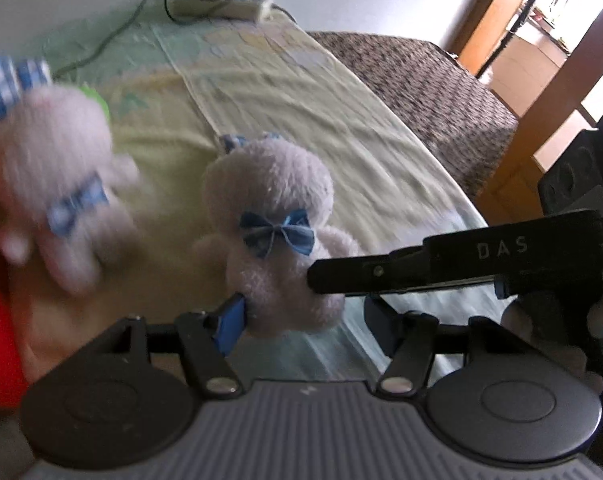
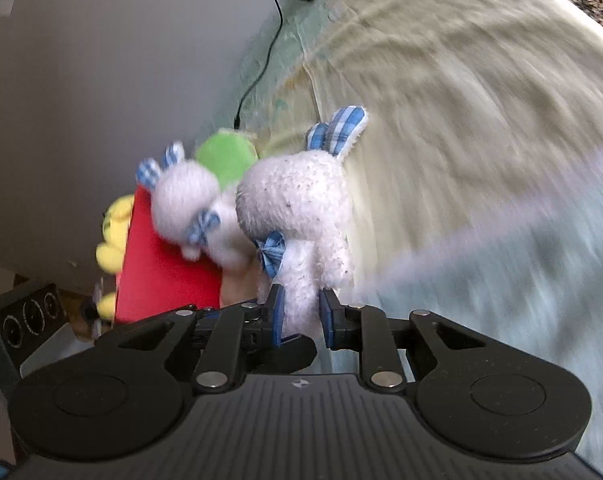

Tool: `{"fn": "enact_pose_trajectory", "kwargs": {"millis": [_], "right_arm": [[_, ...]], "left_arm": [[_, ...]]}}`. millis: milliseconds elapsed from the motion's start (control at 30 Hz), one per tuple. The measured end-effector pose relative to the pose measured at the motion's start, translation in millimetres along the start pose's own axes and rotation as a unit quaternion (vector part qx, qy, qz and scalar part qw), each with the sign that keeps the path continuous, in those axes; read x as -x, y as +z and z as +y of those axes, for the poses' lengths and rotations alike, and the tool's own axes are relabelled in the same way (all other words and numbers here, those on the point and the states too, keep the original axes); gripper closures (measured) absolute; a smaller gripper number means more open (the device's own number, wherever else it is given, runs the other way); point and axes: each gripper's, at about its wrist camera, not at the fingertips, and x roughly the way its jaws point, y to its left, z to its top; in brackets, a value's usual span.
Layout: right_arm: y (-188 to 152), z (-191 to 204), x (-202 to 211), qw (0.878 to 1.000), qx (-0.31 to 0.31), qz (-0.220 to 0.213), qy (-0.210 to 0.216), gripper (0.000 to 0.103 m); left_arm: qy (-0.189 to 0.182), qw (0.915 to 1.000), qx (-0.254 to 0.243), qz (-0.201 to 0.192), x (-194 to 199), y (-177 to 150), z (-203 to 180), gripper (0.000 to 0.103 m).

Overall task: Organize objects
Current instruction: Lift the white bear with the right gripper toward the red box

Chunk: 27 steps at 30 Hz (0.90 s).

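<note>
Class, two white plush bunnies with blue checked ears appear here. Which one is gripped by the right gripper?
The nearer white plush bunny, its lower body clamped between the right gripper pads above the yellow-green bedsheet. The other bunny sits behind, against the red box.

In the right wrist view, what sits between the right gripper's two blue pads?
The lower body of a white plush bunny with blue gingham ears fills the gap of the right gripper; both pads press it.

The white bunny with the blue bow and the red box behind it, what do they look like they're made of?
Bunny: soft plush with a nubbly, fuzzy pile; ears lined in blue checked woven cloth; bow of thin fabric. Red box: smooth, flat, matte faces with crisp edges, probably cardboard or plastic; too blurred to say which.
</note>
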Motion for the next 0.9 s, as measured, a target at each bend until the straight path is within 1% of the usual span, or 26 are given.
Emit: {"fn": "enact_pose_trajectory", "kwargs": {"millis": [100,167,233,267,333,367,400,467,500,533,567,600,633,700,767,900], "right_arm": [[-4.9,-0.1,-1.8,1.0,0.002,0.007,-0.005,0.077],[-7.2,-0.9,0.3,1.0,0.009,0.008,-0.01,0.076],[-6.6,2.4,10.3,0.999,0.028,-0.016,-0.022,0.075],[-5.2,3.5,14.3,0.999,0.034,-0.029,-0.026,0.071],[-0.7,1.9,22.7,0.997,0.032,-0.06,-0.031,0.066],[2.1,0.8,23.6,0.997,0.029,-0.071,-0.03,0.058],[5.1,-1.0,23.1,0.996,0.028,-0.077,-0.028,0.055],[11.7,-2.9,14.0,0.996,0.034,-0.075,-0.029,0.054],[15.0,-4.3,6.5,0.996,0.035,-0.072,-0.032,0.054],[17.2,-5.1,0.6,0.996,0.034,-0.07,-0.03,0.054],[19.2,-6.3,-6.1,0.997,0.03,-0.067,-0.021,0.054],[21.0,-7.1,-11.2,0.998,0.024,-0.064,-0.012,0.054],[21.8,-6.8,-15.0,0.998,0.016,-0.061,-0.002,0.054],[23.1,-4.9,-24.0,0.999,0.002,-0.052,0.013,0.054],[19.7,-1.4,-28.8,0.999,0.006,-0.054,0.006,0.054],[12.8,5.9,-24.9,0.998,0.014,-0.055,0.007,0.06]], "left_arm": [[-0.008,0.9999,-0.005,0.014,2.1,-11.8,-7.4,0.038],[-0.006,0.9997,-0.012,0.02,2.2,-16.0,-8.5,0.036],[0.001,0.9998,-0.011,0.018,4.4,-16.2,-5.9,0.036],[0.001,0.9999,-0.007,0.016,5.9,-15.0,-2.9,0.034],[0.008,1.0,0.0,-0.001,11.5,-10.9,0.5,0.027],[0.01,0.9999,0.001,-0.01,13.8,-8.6,0.9,0.023],[0.01,0.9998,0.0,-0.019,16.3,-7.4,0.1,0.02],[0.003,0.9996,-0.009,-0.028,14.6,-2.7,-4.2,0.015],[0.004,0.9994,-0.015,-0.032,10.7,-1.0,-6.4,0.014],[0.011,0.9992,-0.02,-0.032,4.0,0.9,-8.0,0.014],[0.016,0.9993,-0.021,-0.027,-3.1,3.2,-8.4,0.021],[0.017,0.9995,-0.019,-0.02,-9.7,5.2,-7.8,0.03],[0.013,0.9997,-0.015,-0.014,-13.6,6.8,-6.5,0.033],[0.016,0.9998,-0.011,-0.01,-16.8,7.5,-4.6,0.035],[0.014,0.9998,-0.011,-0.014,-15.3,6.4,-4.1,0.037],[0.012,0.9997,-0.009,-0.018,-12.7,6.5,-3.2,0.038]]}}
